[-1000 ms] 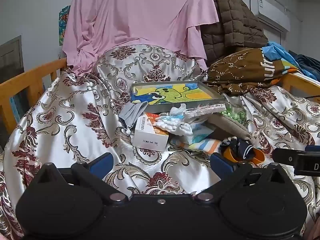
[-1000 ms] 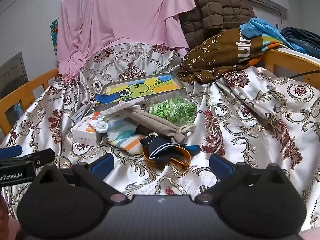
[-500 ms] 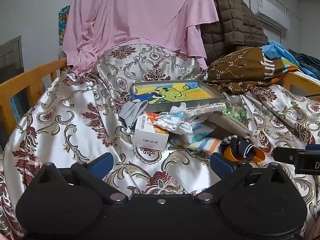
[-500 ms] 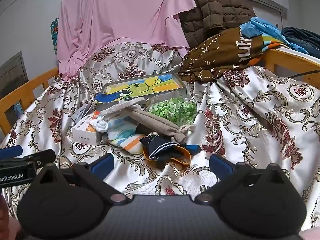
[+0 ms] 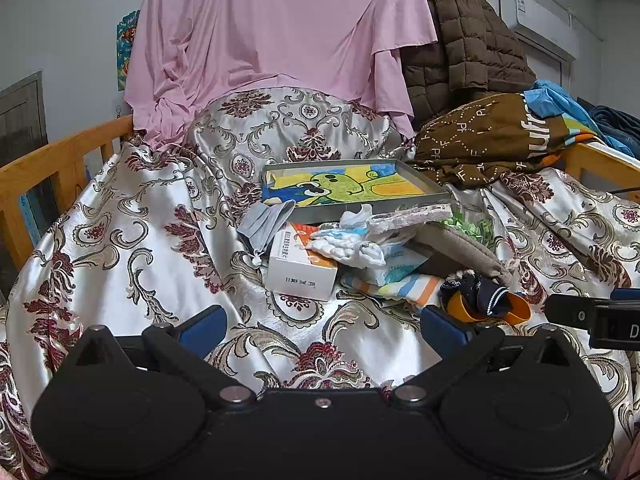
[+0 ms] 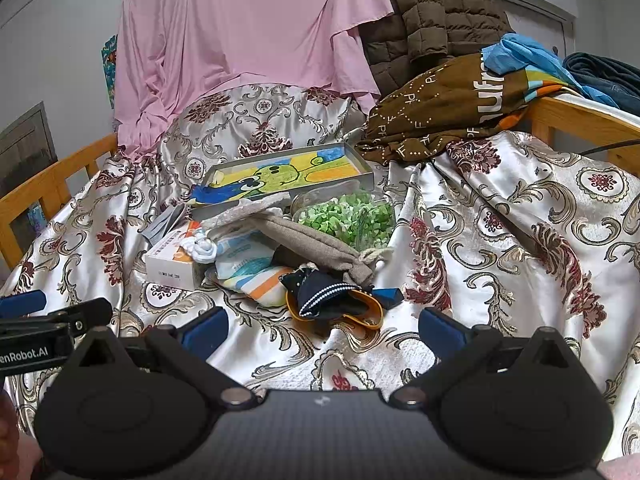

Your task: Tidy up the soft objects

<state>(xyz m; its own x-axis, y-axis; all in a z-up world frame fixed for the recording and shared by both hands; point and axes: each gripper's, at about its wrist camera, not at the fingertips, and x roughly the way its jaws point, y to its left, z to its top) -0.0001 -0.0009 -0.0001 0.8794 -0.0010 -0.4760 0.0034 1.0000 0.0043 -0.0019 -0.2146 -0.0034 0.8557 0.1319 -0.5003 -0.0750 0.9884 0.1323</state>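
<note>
— Two grippers, how do they stand?
— Both hang low over the bed cover (image 5: 132, 240). The left gripper (image 5: 323, 326) has its fingers wide apart and holds nothing. The right gripper (image 6: 324, 328) is the same, fingers spread and empty.
— Where are the soft things?
— In one heap at the middle of the bed, in front of a picture tray (image 5: 352, 186). A grey-brown pouch (image 6: 316, 242) lies across the heap, touching a dish of green bits (image 6: 352, 220). Just before the right fingers lies a navy sock (image 6: 324, 292) on an orange item (image 6: 370, 312). A striped cloth (image 6: 256, 280) is beside it, and a white box (image 5: 300, 270) at the left of the heap
— Behind them?
— A pink sheet (image 5: 272, 32) hangs, and a brown jacket (image 6: 424, 12)
</note>
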